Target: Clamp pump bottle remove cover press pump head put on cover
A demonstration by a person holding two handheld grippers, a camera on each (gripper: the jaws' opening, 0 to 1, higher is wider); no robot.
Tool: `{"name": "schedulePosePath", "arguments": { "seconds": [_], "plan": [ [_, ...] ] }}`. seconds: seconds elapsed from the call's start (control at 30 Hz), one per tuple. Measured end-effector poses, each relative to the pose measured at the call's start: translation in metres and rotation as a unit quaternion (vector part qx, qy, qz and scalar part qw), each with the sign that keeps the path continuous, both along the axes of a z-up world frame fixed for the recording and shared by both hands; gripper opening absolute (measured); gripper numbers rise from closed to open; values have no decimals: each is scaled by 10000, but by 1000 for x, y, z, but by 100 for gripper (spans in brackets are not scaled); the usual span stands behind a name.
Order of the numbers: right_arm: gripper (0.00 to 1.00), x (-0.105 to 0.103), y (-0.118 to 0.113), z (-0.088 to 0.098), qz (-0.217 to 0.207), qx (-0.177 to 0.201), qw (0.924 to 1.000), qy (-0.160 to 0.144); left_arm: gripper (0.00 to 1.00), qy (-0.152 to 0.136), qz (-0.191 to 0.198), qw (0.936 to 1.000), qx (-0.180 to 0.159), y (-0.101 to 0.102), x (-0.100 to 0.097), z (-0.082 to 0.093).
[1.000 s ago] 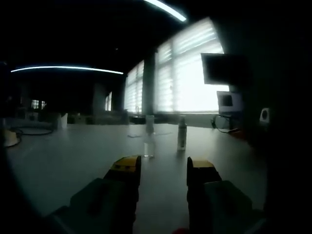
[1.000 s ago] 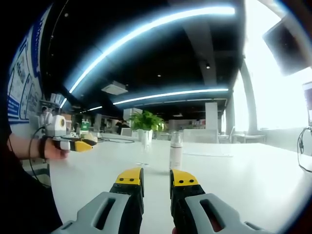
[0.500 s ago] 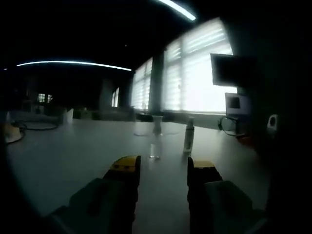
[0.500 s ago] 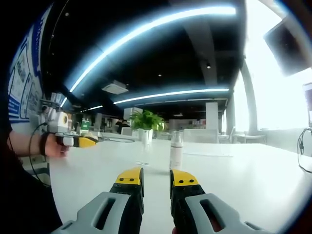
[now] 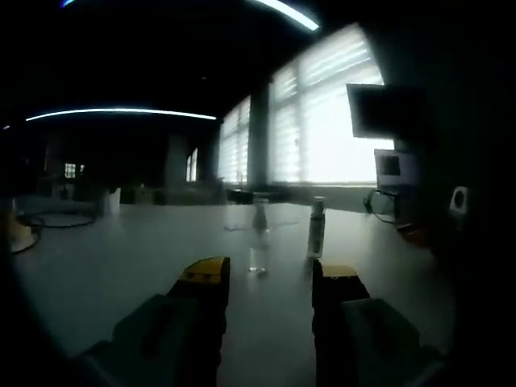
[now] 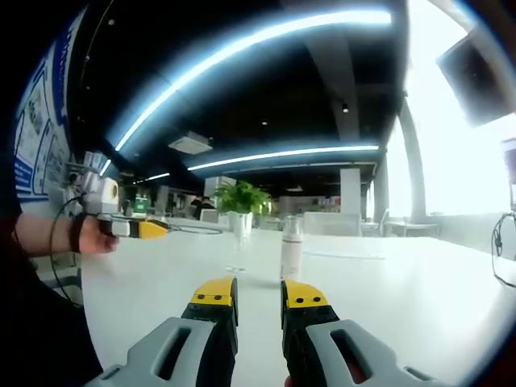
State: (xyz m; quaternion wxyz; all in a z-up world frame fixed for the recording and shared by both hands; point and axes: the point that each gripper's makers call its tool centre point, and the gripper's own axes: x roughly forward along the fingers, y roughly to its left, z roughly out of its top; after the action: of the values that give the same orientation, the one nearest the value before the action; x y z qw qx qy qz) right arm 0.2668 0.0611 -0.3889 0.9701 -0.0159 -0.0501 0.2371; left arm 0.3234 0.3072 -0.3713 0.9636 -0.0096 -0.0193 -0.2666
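Note:
A small clear bottle (image 5: pixel 258 244) stands upright on the white table (image 5: pixel 121 266), with a white pump bottle (image 5: pixel 317 229) to its right. My left gripper (image 5: pixel 270 278) is open, low over the table and well short of both bottles, with nothing between its jaws. In the right gripper view the white pump bottle (image 6: pixel 290 250) stands ahead, its top capped by a pale cover, and the clear bottle (image 6: pixel 236 260) is faint to its left. My right gripper (image 6: pixel 260 297) is open with a narrow empty gap, short of the bottles. A hand holds the left gripper (image 6: pixel 133 229) at the far left.
A potted green plant (image 6: pixel 242 203) stands behind the bottles. Cables (image 5: pixel 48 219) lie on the table at the left, and another cable (image 6: pixel 501 242) at the right edge. A monitor (image 5: pixel 383 113) hangs before bright windows. Open tabletop (image 6: pixel 419 290) lies around the bottles.
The left gripper view has shifted, so the bottles sit further right in it. In the right gripper view the left gripper has lifted slightly and edged toward the bottles. The right gripper has stayed still.

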Motion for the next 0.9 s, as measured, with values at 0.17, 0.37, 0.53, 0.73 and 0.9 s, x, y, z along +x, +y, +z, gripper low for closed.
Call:
{"name": "schedulePosePath", "arguments": {
  "seconds": [0.17,0.37,0.53,0.73,0.9],
  "plan": [
    [16,-1,0,0,5,3,10000,-5,32,36,9,9997,-252,-2,6,2],
    [16,-1,0,0,11,1,10000,-11,32,55,10,9996,-266,-3,17,2],
    [16,0,0,1,8,10,10000,-12,33,127,-71,9996,-260,-9,23,1],
    [16,0,1,0,12,1,10000,-7,33,135,-82,9997,-167,-17,29,-3],
    [16,-1,1,0,12,-3,10000,-6,33,167,-136,9997,-147,-21,40,-4]
  ]
}}
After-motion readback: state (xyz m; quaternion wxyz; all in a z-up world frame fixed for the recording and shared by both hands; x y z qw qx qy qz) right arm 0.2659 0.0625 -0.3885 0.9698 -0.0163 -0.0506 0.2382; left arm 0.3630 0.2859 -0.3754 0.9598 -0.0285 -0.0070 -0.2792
